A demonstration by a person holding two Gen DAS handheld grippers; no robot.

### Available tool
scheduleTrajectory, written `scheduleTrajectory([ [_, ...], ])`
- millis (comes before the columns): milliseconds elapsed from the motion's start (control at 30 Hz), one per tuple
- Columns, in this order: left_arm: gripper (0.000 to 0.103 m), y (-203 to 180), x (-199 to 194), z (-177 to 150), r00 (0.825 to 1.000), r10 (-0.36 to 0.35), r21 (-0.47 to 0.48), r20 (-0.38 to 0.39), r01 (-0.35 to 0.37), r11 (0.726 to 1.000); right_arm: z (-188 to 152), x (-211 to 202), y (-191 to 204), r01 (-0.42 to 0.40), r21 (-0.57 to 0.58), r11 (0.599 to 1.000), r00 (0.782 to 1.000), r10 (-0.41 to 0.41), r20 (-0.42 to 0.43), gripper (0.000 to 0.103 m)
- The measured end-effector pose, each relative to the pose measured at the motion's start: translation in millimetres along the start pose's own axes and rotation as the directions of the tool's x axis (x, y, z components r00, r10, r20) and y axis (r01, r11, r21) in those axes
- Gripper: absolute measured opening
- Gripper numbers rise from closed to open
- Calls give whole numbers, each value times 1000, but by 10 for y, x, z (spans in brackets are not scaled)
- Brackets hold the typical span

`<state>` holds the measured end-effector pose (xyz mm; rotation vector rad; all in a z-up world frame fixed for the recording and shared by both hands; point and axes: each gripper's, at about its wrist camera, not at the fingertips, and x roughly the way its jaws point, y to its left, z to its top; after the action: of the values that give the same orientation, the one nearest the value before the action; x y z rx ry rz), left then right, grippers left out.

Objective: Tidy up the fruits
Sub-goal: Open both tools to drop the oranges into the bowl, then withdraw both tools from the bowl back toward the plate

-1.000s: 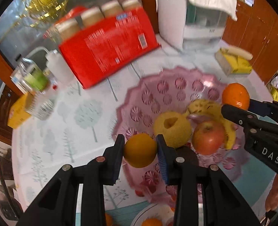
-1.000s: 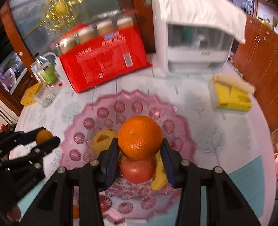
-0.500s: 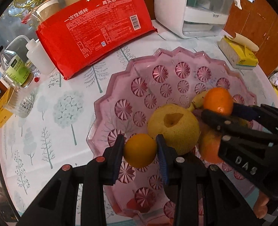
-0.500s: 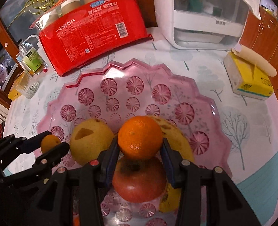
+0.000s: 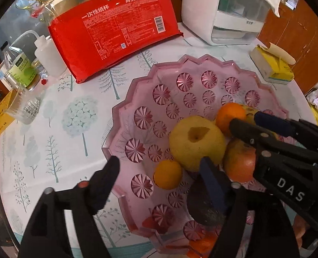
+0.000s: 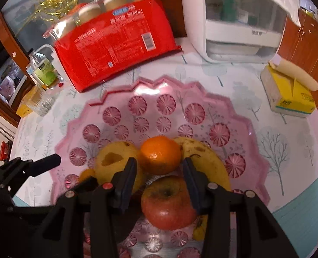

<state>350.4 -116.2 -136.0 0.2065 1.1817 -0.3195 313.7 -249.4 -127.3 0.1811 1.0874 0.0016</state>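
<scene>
Now left gripper (image 5: 159,178) just opening, small orange (image 5: 167,177) loose near pink bowl (image 5: 124,116) rim, right gripper (image 6: 159,167) narrow around tangerine (image 6: 160,154)

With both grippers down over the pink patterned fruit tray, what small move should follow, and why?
Probably lift the left gripper clear: its jaws have just been opening, and the small orange citrus lies free in the pink patterned fruit tray beside the yellow pear.

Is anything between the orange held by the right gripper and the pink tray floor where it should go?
Yes, the way is crowded. The orange in the right gripper sits between the pear and the banana, with the apple just before it. Whether bare tray floor lies under it cannot be seen.
</scene>
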Motion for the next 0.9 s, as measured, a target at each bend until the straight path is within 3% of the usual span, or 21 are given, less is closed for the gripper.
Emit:
scheduleTrajectory([
  [200,90,-29,-183,-75,1000,11,-5,6,-11,1000,-25,-198,16,8,-2,1000,1000,-8,30,45],
  [900,94,207,-1218,-503,995,33,-93,98,-24,995,-333,-1183,246,10,-12,1000,992,-8,129,45],
])
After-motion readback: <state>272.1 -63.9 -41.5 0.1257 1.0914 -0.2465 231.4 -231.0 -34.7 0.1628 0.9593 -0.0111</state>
